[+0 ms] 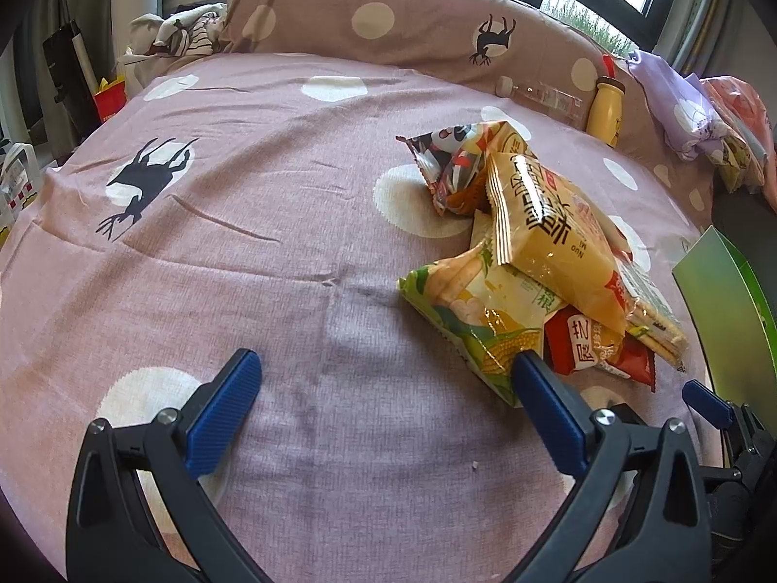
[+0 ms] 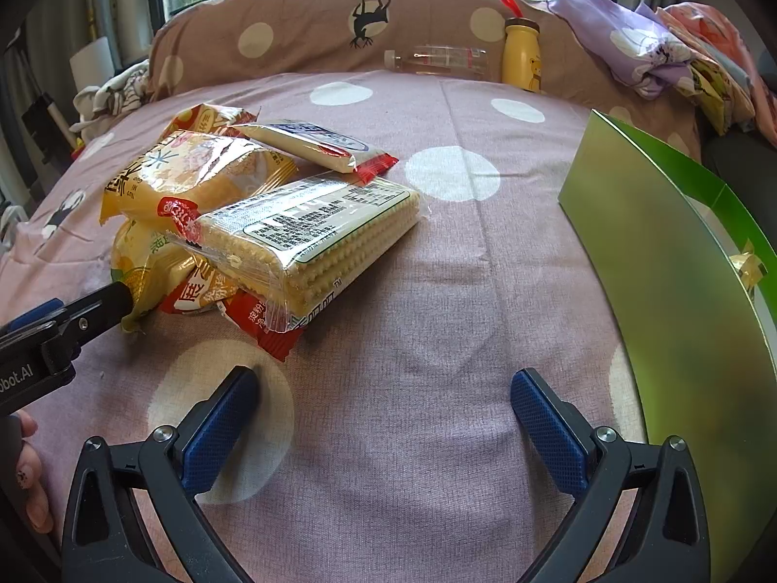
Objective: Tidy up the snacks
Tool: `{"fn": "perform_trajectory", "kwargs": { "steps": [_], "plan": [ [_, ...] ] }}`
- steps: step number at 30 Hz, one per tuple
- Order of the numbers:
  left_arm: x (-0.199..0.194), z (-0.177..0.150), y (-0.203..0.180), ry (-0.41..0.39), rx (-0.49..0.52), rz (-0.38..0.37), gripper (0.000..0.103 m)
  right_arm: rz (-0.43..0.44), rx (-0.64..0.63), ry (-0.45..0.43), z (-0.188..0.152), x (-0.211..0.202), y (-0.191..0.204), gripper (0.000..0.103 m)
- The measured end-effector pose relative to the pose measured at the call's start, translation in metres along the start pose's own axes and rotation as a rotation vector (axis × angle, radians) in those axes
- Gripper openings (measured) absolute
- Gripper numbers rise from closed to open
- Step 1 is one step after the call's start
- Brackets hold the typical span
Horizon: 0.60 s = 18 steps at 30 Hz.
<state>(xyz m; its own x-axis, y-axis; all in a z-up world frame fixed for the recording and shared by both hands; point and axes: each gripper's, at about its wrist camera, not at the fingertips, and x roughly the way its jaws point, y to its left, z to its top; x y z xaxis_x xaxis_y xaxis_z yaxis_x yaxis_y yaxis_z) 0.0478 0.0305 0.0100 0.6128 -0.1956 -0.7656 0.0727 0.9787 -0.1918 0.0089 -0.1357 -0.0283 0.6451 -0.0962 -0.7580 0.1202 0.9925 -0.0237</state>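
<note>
Tongs, left [image 1: 386,369] and right [image 2: 383,388], gape wide, empty; light, slippery, crushable cracker pack [image 2: 311,228], frame centre-left, suits gripping across its stiff sides.

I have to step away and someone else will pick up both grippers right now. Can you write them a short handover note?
Left gripper: open, empty, low over the bedspread, its right finger beside the corn snack bag.
Right gripper: open, empty, between the pile and the green box.
Snacks: all in one heap; the clear cracker pack and yellow rice cake bag lie on top.
Done: nothing visibly sorted yet.
Left: everything; the cracker pack looks like the easiest first pick.
</note>
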Motion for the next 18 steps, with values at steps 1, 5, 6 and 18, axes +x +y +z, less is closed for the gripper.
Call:
{"fn": "perform_trajectory", "kwargs": {
  "steps": [1, 5, 6, 18],
  "plan": [
    [0.0001, 0.0, -0.0001, 0.0, 0.001, 0.002, 0.103, 0.0, 0.0, 0.0, -0.0001, 0.0, -0.0002, 0.103],
    [0.0002, -0.0001, -0.0005, 0.001, 0.006, 0.008, 0.103, 0.0, 0.0, 0.0, 0.0, 0.0, 0.0, 0.103],
    [0.0003, 0.0, -0.0006, 0.001, 0.005, 0.007, 0.103, 0.0, 0.0, 0.0, 0.0, 0.0, -0.0002, 0.103],
    [0.0002, -0.0003, -0.0011, 0.001, 0.005, 0.008, 0.103, 0.0, 0.0, 0.0, -0.0001, 0.0001, -0.0004, 0.103]
  ]
}}
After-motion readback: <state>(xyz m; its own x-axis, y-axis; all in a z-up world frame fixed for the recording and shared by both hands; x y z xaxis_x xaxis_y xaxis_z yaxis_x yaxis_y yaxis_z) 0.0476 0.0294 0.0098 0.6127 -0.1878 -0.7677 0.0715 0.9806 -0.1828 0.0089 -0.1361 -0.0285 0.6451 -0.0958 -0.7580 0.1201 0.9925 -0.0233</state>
